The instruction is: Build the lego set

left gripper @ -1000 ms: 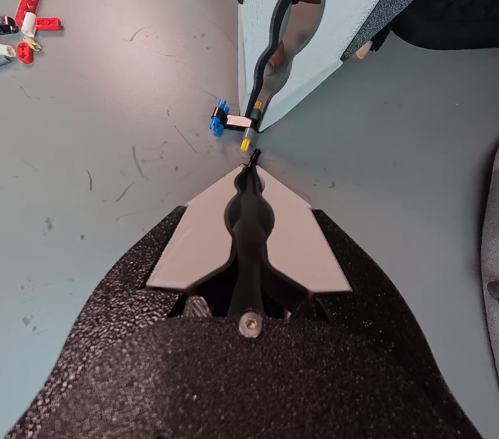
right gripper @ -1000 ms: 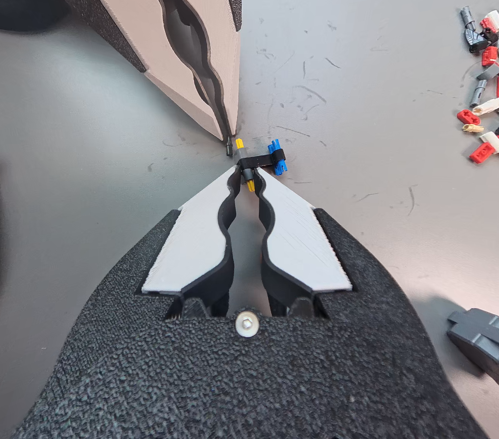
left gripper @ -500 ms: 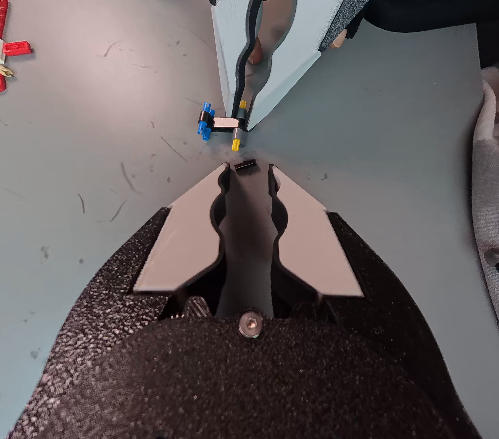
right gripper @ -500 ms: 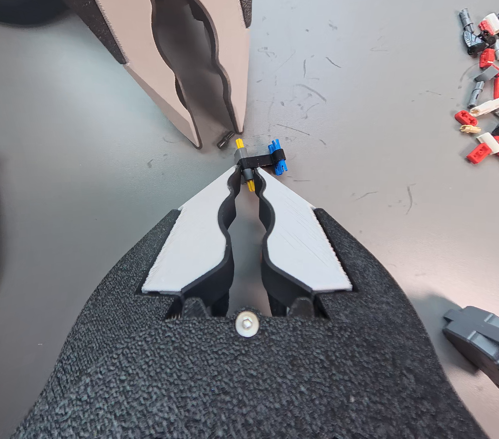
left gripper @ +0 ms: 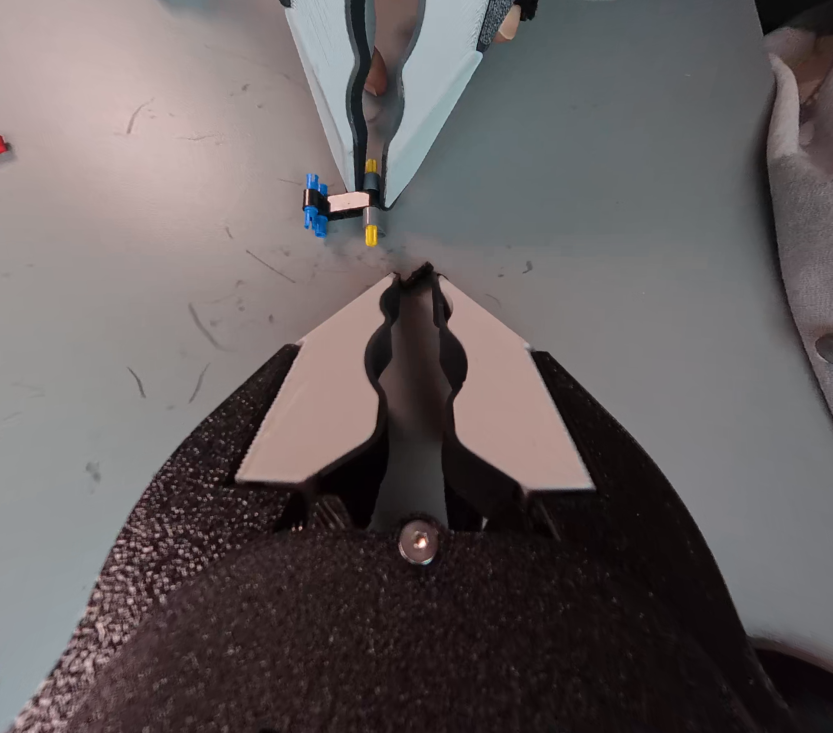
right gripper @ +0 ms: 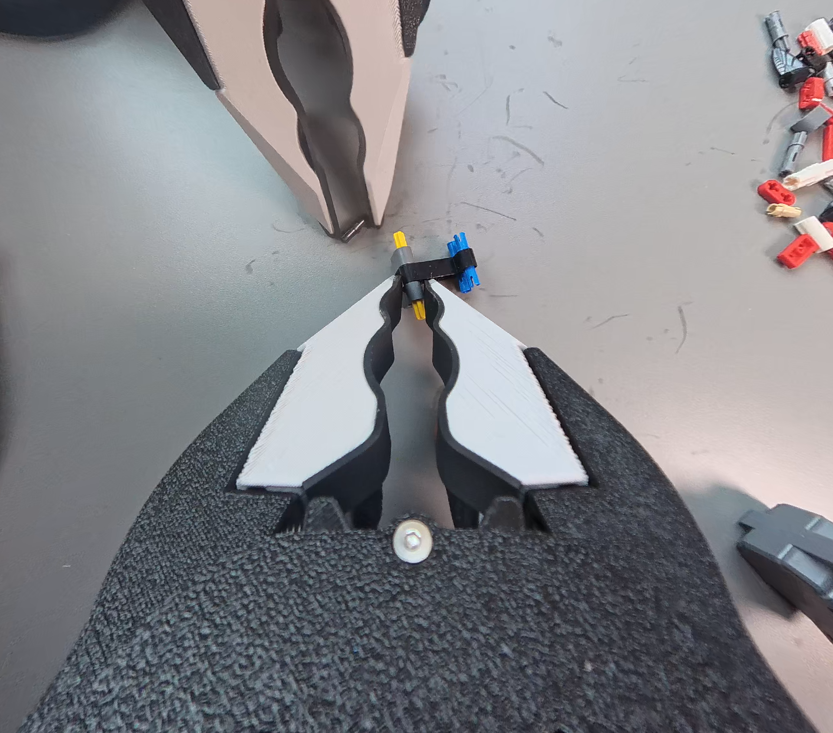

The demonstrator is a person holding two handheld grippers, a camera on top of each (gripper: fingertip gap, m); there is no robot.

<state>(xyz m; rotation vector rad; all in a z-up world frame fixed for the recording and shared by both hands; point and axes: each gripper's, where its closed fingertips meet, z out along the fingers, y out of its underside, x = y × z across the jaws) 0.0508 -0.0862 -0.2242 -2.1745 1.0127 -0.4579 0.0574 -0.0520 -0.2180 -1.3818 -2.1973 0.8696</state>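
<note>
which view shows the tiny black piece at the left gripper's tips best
The right wrist view: the small black piece sits side-on between the left gripper tips, clear against the table. The left wrist view shows only a blurred dark speck at its own tips.

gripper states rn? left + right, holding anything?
Left gripper: closed on a small black pin, fingers narrowly apart.
Right gripper: closed on the small assembly at its yellow axle.
</note>
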